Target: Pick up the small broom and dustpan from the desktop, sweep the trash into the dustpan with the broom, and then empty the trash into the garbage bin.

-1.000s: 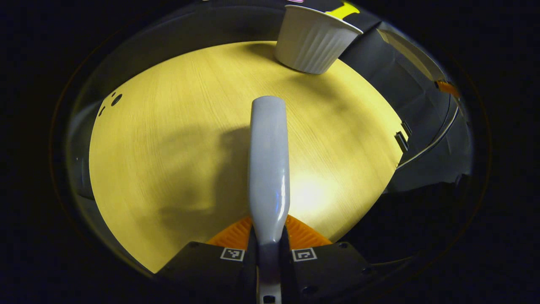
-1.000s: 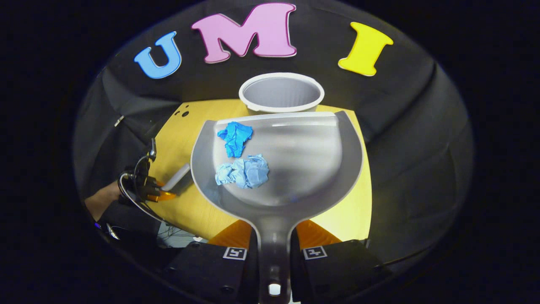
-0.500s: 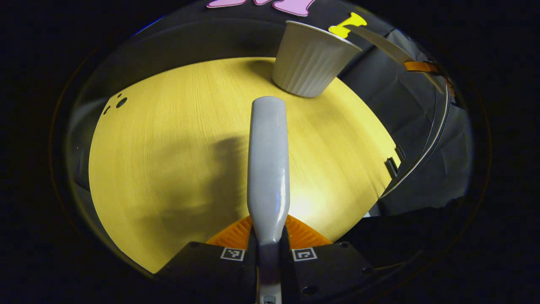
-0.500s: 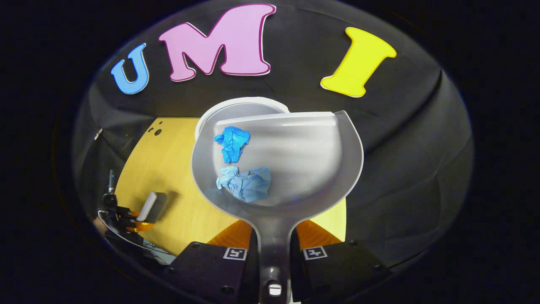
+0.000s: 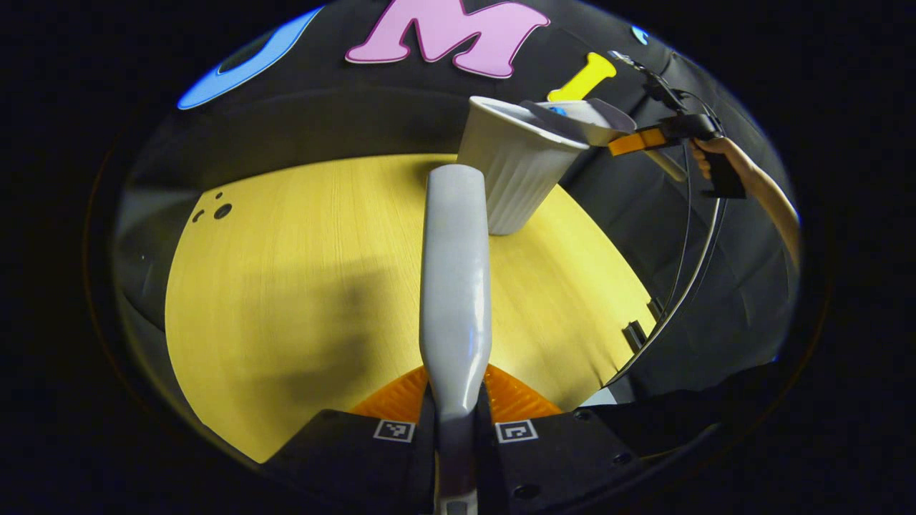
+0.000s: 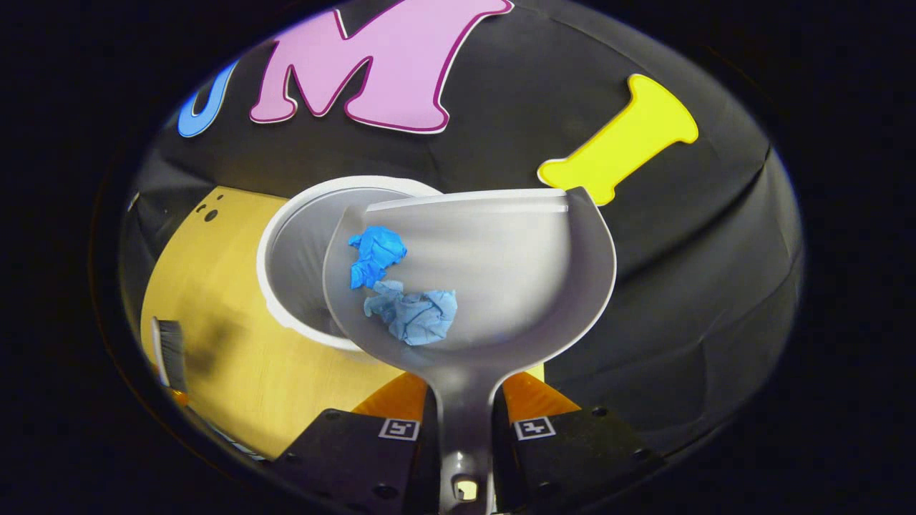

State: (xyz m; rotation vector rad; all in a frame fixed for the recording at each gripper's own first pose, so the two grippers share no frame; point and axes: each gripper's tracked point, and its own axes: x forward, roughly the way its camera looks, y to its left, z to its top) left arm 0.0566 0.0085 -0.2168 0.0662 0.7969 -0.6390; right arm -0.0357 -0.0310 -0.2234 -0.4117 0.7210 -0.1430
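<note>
Right gripper is clamped on the handle of the dustpan, whose long axis runs toward 12 o'clock with its front lip carried over the garbage bin; the bin's mouth lies at about 10 o'clock from the pan. Two crumpled blue scraps rest at the pan's left side, so a forward-left tip is judged needed. Left gripper is clamped on the broom, held above the worktop at the bin's near side

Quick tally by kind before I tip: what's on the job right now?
Paper wads: 2, a bright blue wad and a pale blue wad, both in the dustpan
Dustpan: 1
Broom: 1
Bin: 1
Total: 5
</note>
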